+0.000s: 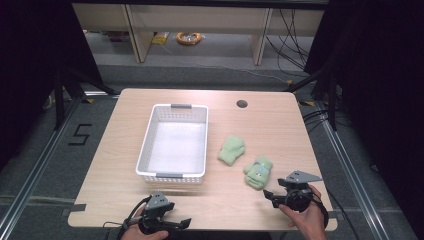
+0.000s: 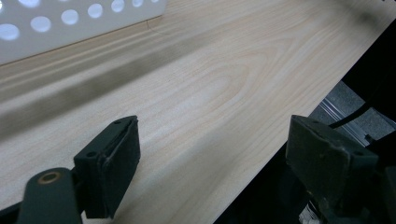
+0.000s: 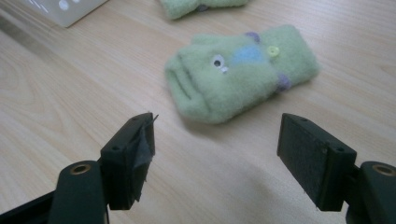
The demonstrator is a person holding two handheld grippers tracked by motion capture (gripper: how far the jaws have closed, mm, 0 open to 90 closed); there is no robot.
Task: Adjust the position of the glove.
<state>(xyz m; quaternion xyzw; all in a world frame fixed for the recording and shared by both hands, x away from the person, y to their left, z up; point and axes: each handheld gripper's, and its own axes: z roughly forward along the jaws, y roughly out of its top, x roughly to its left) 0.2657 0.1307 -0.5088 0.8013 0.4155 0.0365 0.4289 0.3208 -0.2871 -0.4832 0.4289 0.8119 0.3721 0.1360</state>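
**Open grippers, a mitten just ahead of the right one**

We see the nearer green mitten [image 1: 259, 173] lying flat on the tabletop [image 1: 115, 165], its face side up with a small eye, a blue patch and a yellow button showing in the right gripper view [image 3: 238, 77]. It sits just in front of our right gripper [image 1: 272, 195], not touching it. That gripper's jaws stand wide apart with nothing between them; in its own view [image 3: 215, 154] bare wood shows between the pads and the mitten lies just beyond them.

A second green mitten [image 1: 231, 150] lies a little farther away, beside the first and apart from it, between it and the white basket [image 1: 145, 150]. The basket stands at the middle of the tabletop, left of both mittens.

Our left gripper [image 1: 177, 224] rests low at the near edge of the tabletop, in front of the basket's near wall. Its jaws are also spread wide and hold nothing [image 2: 210, 172]; one pad sits over the wood, the other past the edge.
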